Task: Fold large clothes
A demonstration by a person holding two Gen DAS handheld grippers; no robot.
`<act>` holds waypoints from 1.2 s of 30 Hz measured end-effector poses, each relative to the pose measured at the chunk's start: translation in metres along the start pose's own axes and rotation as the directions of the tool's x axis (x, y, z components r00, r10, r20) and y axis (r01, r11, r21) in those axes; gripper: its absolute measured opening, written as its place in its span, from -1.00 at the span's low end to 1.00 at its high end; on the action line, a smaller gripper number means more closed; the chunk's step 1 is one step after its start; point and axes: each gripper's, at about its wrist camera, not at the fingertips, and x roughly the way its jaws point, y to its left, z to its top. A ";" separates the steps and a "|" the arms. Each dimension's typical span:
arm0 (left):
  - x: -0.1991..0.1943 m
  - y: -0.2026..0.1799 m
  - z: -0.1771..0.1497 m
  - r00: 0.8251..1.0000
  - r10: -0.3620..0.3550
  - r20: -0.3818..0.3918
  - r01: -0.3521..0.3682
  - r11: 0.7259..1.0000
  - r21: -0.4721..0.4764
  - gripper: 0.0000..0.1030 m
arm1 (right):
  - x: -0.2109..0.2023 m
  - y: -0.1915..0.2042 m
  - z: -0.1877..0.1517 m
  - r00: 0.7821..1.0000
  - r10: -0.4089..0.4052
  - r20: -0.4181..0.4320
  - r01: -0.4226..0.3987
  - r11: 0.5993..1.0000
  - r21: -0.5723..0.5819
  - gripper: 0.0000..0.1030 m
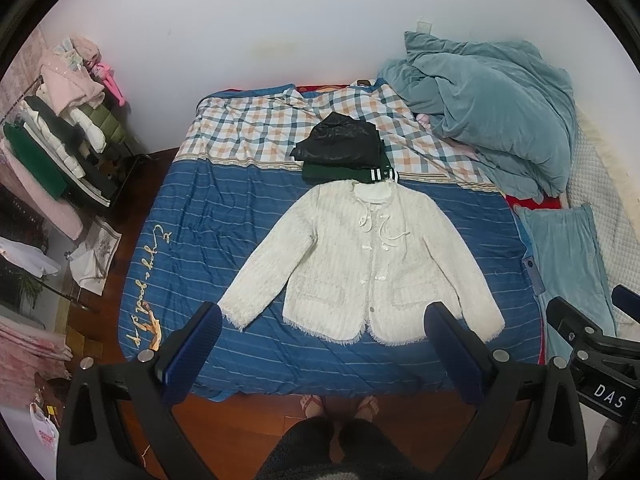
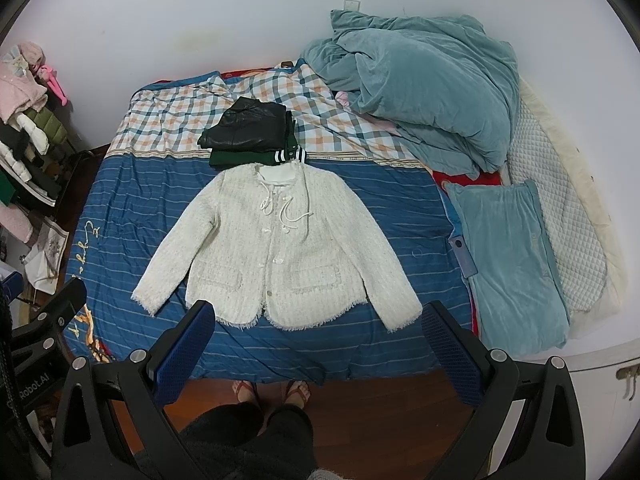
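Note:
A white tweed jacket (image 1: 360, 256) lies flat and face up on the blue striped bed sheet (image 1: 192, 216), sleeves spread out to both sides; it also shows in the right wrist view (image 2: 276, 252). My left gripper (image 1: 324, 316) is open and empty, held above the jacket's hem. My right gripper (image 2: 318, 316) is open and empty, also above the hem near the bed's front edge. Part of the right gripper shows in the left wrist view (image 1: 592, 344).
A folded pile of black and green clothes (image 1: 344, 148) sits behind the jacket's collar. A teal duvet (image 1: 488, 108) is heaped at the back right, a teal pillow (image 2: 508, 256) lies right. A clothes rack (image 1: 52, 152) stands left. The person's feet (image 2: 272, 392) stand on the wooden floor.

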 end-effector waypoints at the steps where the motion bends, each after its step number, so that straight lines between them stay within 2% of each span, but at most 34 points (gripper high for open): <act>1: 0.000 0.000 0.000 1.000 0.001 0.002 -0.001 1.000 -0.001 1.00 | 0.000 0.000 0.000 1.000 -0.002 0.001 0.002 1.000 -0.001 1.00; 36: -0.006 -0.006 0.002 1.000 0.001 0.012 0.000 1.000 -0.015 1.00 | -0.001 0.003 0.003 1.000 -0.001 0.007 0.001 1.000 -0.008 1.00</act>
